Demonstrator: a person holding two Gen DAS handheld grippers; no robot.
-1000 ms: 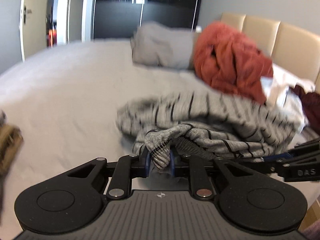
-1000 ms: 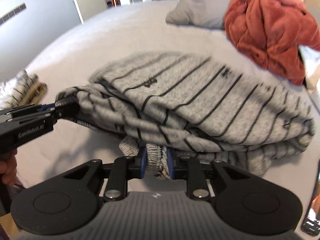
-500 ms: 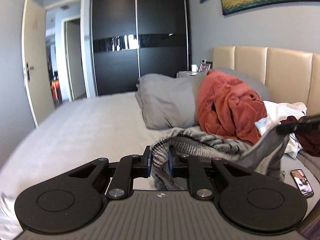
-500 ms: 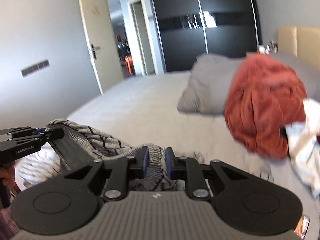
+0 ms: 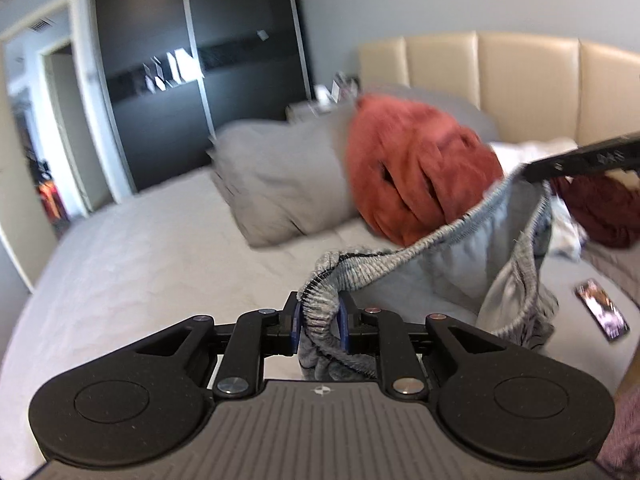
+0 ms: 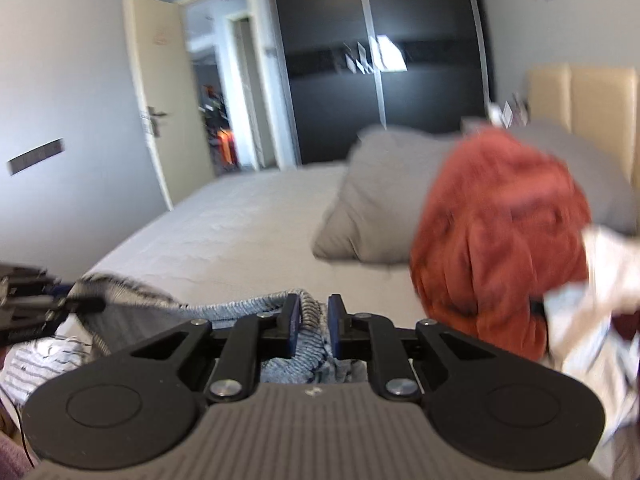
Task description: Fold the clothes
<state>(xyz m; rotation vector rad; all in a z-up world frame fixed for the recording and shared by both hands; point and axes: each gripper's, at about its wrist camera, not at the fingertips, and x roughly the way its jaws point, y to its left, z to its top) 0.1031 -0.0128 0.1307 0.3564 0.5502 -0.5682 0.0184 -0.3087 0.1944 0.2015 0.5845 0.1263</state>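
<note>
A: What is shown in the left wrist view?

B: The ribbed hem of the grey striped sweater (image 5: 360,272) is pinched between the fingers of the left gripper (image 5: 319,320). A second ago the garment was seen bunched in a heap on the bed (image 5: 160,264); now it is lifted clear, and its hem is stretched across to the right gripper (image 5: 580,160), with the body hanging open between the two. The rust-red garment (image 5: 416,172), the grey pillow (image 5: 280,180) and a phone (image 5: 604,314) are left lying on the bed.

A: And in the right wrist view?

B: The same hem (image 6: 310,314) is held between the fingers of the right gripper (image 6: 313,326); a small gap is visible beside the cloth, so the grip is judged looser here, though the fabric is still caught. The left gripper (image 6: 36,306) is seen at the left edge, clamped on the far end of the hem. The sweater is raised further than half a second ago, and the view is blurred by motion.

A: What is meant by that for the fold?

B: The sweater is judged to be shaken out and spread by its hem, so that it can be laid flat on the bed. No fold is visible in it.
</note>
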